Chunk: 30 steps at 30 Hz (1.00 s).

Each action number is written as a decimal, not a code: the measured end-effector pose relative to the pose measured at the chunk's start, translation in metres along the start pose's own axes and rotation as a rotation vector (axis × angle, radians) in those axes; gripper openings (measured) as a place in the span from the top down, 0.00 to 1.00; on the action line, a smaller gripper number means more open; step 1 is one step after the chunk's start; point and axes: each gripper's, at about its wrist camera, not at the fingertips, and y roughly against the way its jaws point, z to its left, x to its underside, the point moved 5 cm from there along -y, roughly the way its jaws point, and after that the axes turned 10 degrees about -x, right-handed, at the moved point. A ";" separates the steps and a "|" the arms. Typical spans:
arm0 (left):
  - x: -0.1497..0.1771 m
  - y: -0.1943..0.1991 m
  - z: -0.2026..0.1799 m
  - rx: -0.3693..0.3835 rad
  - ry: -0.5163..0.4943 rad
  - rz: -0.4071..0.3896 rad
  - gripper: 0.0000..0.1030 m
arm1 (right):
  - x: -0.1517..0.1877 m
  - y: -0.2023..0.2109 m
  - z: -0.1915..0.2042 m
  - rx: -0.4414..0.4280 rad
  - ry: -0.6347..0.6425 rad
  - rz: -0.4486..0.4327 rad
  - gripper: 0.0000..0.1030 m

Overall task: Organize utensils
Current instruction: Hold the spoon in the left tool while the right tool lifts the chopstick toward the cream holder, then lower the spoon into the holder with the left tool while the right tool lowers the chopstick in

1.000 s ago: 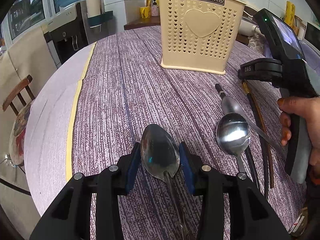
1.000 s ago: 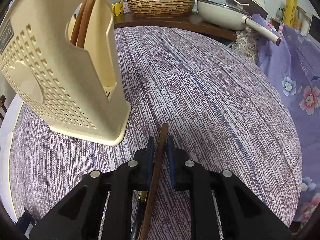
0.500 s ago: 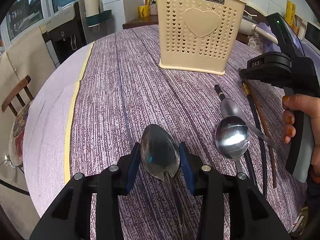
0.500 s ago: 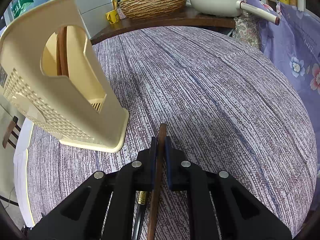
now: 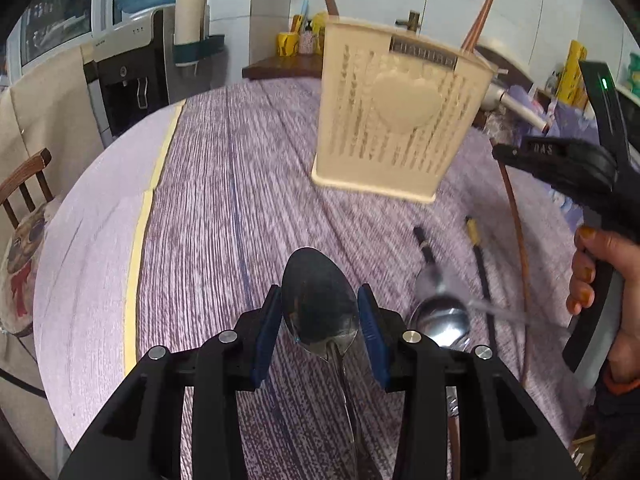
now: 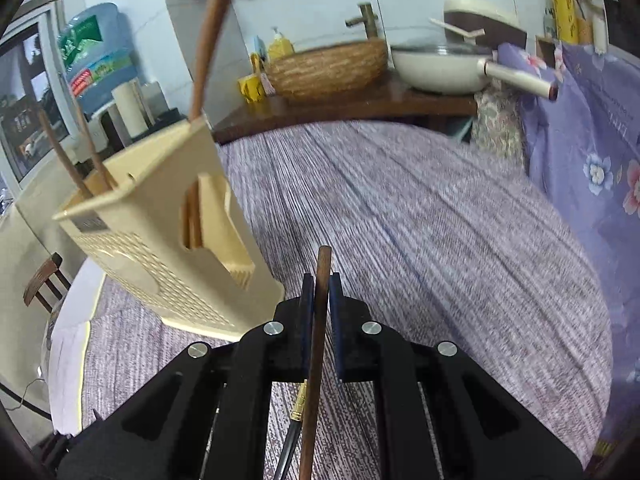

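My left gripper (image 5: 319, 316) is shut on a metal spoon (image 5: 318, 304) by its bowl, held above the purple tablecloth. My right gripper (image 6: 319, 300) is shut on a brown wooden chopstick (image 6: 316, 344), lifted off the table; the chopstick also shows in the left wrist view (image 5: 516, 224), hanging from the right gripper (image 5: 500, 154). The cream utensil holder (image 5: 400, 120) with a heart on its front stands ahead and also shows in the right wrist view (image 6: 160, 240). It holds several brown chopsticks (image 6: 206, 40). Two more spoons (image 5: 440, 316) and a black chopstick (image 5: 482, 276) lie on the table.
The round table (image 5: 224, 208) has a yellow stripe at its left edge. A wooden chair (image 5: 24, 184) stands at the left. A counter behind carries a woven basket (image 6: 328, 66) and a white pan (image 6: 444, 66). A purple floral cloth (image 6: 592, 152) hangs at the right.
Both grippers have risen from the table with their loads. The right gripper has lifted the brown chopstick and now looks at the holder's top from higher up. The view is blurred by motion.
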 end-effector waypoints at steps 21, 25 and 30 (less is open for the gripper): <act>-0.052 0.036 0.000 0.028 0.013 -0.157 0.63 | -0.039 0.112 0.037 -0.132 0.112 -0.179 0.92; -0.054 0.040 0.000 0.025 0.011 -0.170 0.63 | -0.041 0.124 0.041 -0.146 0.137 -0.191 0.92; -0.059 0.049 0.001 0.024 0.000 -0.190 0.63 | -0.045 0.141 0.046 -0.166 0.162 -0.209 0.92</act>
